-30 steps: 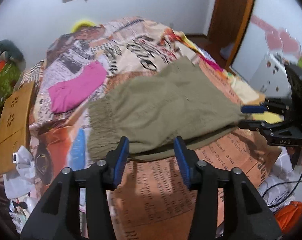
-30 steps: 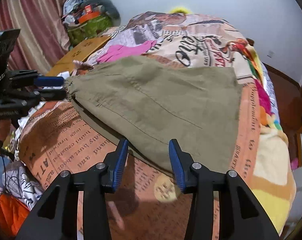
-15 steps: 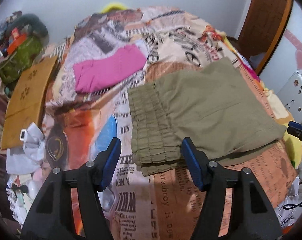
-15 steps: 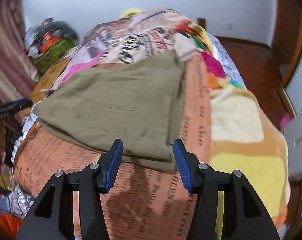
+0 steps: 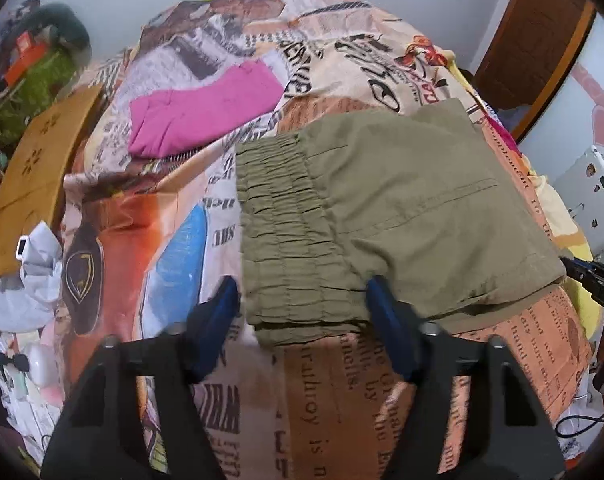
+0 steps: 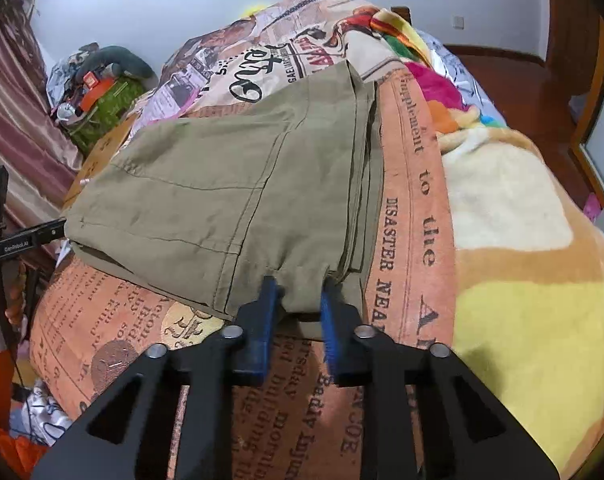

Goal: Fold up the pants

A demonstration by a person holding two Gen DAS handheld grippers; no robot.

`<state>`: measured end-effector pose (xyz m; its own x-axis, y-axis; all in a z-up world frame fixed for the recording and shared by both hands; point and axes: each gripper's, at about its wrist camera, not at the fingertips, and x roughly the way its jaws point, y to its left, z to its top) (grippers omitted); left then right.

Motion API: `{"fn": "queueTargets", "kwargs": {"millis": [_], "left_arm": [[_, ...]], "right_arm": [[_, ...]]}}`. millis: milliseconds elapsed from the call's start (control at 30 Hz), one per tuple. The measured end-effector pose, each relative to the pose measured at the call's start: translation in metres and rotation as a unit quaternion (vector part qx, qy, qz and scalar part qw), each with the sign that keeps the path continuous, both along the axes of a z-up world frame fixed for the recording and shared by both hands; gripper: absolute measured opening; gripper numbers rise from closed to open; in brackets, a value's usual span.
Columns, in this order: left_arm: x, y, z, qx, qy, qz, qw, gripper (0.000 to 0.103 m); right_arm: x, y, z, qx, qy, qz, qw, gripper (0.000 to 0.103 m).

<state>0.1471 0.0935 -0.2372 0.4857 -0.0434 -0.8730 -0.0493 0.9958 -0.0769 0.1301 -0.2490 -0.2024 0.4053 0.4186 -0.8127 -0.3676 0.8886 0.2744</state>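
Olive green pants (image 5: 390,216) lie folded on the patterned bedspread (image 5: 342,392), elastic waistband toward the left gripper. My left gripper (image 5: 302,304) is open, its blue pads straddling the near corner of the waistband. In the right wrist view the pants (image 6: 230,184) show their leg-end fold. My right gripper (image 6: 298,300) has narrowed around the near corner of the folded cloth, and the fabric bunches between the pads. The right gripper's tip shows at the left wrist view's right edge (image 5: 594,276).
A pink folded garment (image 5: 202,112) lies farther back on the bed. A tan cardboard box (image 5: 34,176) and clutter sit at the bed's left side. A white device (image 5: 590,196) stands to the right. A wooden door (image 6: 582,80) and floor lie beyond.
Both grippers moved in to opposite ends of the pants. The left reached the waistband corner, still wide open. The right narrowed its jaws onto the leg-end corner.
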Motion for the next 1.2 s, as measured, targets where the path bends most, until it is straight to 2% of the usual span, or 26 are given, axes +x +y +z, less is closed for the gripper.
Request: {"fn": "queueTargets", "kwargs": {"millis": [133,267,367,500,633,800,867,967,1100,1200], "left_arm": [[-0.002,-0.009,0.008,0.046,-0.02,0.004,0.9987,0.051],[-0.008,-0.009,0.02,0.053,-0.037,0.003,0.9979,0.051],[-0.01,-0.009,0.021,0.05,-0.036,-0.003,0.9981,0.051],[-0.008,-0.011,0.001,0.05,-0.007,-0.013,0.9987,0.053],[-0.013,-0.012,-0.001,0.059,-0.017,-0.016,0.998,0.057],[-0.014,-0.003,0.01,0.056,-0.018,-0.006,0.9982,0.067],[-0.013,0.005,0.019,0.05,-0.026,0.008,0.9984,0.068],[-0.009,0.016,0.031,0.052,-0.041,0.028,0.9974,0.075],[0.004,0.034,0.045,0.056,-0.06,0.057,0.995,0.079],[0.018,0.044,0.052,0.059,-0.066,0.067,0.9938,0.08]], "right_arm": [[-0.007,0.007,0.014,-0.032,-0.05,0.008,0.998,0.012],[-0.007,0.001,0.025,-0.038,-0.075,-0.003,0.996,0.012],[-0.005,-0.002,0.023,-0.042,-0.067,-0.004,0.997,0.011],[0.0,0.004,0.0,-0.051,-0.024,0.011,0.998,0.011],[0.001,0.008,-0.005,-0.054,-0.015,0.013,0.998,0.012],[0.004,0.0,0.005,-0.062,-0.003,-0.004,0.998,0.02],[0.003,-0.003,0.013,-0.071,-0.016,-0.016,0.997,0.03],[0.005,-0.007,0.029,-0.07,-0.042,-0.025,0.996,0.044],[0.015,-0.006,0.045,-0.073,-0.068,-0.024,0.995,0.045],[0.028,-0.004,0.055,-0.067,-0.087,-0.024,0.994,0.05]]}}
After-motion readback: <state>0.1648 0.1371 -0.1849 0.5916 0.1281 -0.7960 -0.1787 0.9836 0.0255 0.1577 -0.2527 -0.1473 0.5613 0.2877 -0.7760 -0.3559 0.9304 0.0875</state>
